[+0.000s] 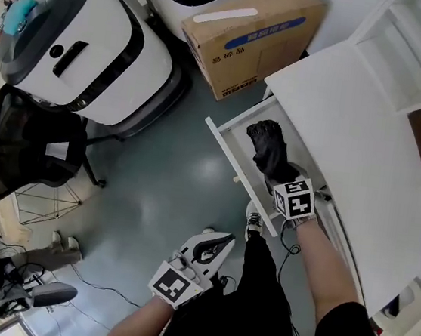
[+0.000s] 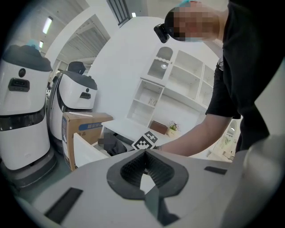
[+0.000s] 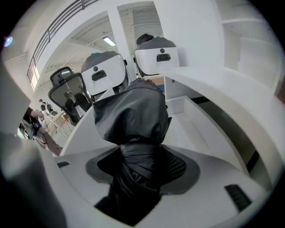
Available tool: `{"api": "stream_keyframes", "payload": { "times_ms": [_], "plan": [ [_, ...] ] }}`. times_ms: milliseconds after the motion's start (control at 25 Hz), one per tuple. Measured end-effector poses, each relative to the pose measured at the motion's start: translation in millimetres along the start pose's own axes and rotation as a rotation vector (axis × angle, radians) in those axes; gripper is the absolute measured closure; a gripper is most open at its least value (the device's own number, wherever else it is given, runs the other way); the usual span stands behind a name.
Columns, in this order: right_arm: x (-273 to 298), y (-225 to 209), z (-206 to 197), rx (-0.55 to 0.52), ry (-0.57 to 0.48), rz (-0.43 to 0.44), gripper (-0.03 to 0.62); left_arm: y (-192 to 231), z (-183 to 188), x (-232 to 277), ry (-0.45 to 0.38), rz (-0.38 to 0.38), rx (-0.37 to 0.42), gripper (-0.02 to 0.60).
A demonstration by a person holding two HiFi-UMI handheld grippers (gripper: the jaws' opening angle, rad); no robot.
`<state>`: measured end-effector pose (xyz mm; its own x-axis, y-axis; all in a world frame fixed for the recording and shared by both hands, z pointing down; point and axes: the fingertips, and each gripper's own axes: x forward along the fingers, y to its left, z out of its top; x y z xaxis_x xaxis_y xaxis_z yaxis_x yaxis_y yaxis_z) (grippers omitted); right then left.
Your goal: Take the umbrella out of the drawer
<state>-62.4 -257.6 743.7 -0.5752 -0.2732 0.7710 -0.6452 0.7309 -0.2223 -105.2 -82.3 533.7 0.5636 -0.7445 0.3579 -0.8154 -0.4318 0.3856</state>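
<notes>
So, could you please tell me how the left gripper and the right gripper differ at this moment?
The right gripper is shut on the black folded umbrella; the left gripper is shut with nothing between its jaws. In the head view the right gripper reaches over the open drawer, while the left gripper is held back from it, above the floor. Both are white and carry a cube with square markers.
</notes>
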Motion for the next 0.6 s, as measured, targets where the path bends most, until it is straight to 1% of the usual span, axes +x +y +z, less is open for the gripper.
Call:
{"api": "stream_keyframes", "payload": {
  "times_ms": [160, 280, 440, 600],
  "plan": [
    [-40, 16, 2, 0.061, -0.059, -0.042, 0.349, -3, 7, -24, -0.008, -0.040, 0.026, 0.584],
    [-75, 28, 12, 0.106, -0.125, -0.086, 0.349, 3, 15, -43, -0.014, -0.048, 0.030, 0.584],
    [-122, 42, 29, 0.167, -0.228, -0.109, 0.349, 3, 28, -55, -0.031, -0.071, 0.068, 0.584],
    [-166, 62, 46, 0.210, -0.327, -0.127, 0.349, -8, 39, -67, -0.070, -0.122, 0.079, 0.584]
  ]
}}
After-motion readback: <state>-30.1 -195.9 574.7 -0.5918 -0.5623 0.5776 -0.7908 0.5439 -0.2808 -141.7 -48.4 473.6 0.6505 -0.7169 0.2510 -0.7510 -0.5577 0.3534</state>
